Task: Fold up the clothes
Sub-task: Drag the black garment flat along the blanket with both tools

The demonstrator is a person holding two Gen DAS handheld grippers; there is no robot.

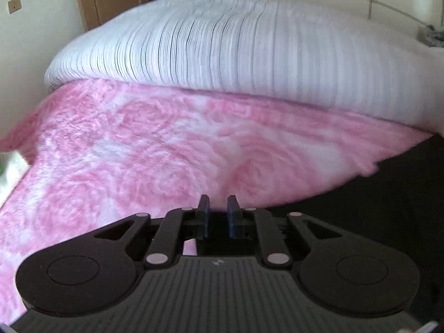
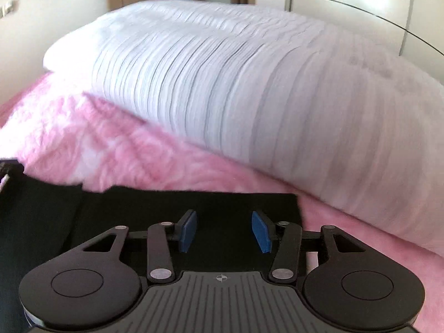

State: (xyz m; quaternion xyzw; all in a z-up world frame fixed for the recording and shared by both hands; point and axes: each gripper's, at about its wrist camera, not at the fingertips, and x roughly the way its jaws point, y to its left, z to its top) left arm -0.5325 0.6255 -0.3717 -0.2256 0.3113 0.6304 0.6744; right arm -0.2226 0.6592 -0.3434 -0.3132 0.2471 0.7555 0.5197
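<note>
A white striped duvet (image 1: 222,50) is sitting bunched across the far part of the bed, and a fluffy pink blanket (image 1: 125,152) is covering the near part, which is serving as the folding surface. Both views are smearing with blur.

The task's thing, a black garment (image 2: 194,205), is lying flat on the pink blanket at the near edge, its far hem running straight across the right wrist view. In the left wrist view the same black cloth is filling the lower right corner, so the two claws are looking lined up along its near side, probably to take an edge each for a fold.

The right gripper (image 2: 225,230) is hovering over the garment with its blue pads (image 2: 188,229) spread wide and nothing between them, seemingly readying for a grab. The left gripper (image 1: 217,215) is hanging at the garment's edge where black meets pink, its jaws drawn close but a narrow gap is showing; no cloth is being pinched that I can see.

No brand, label or readable writing is showing anywhere, only a small crosshair mark on each gripper body.
</note>
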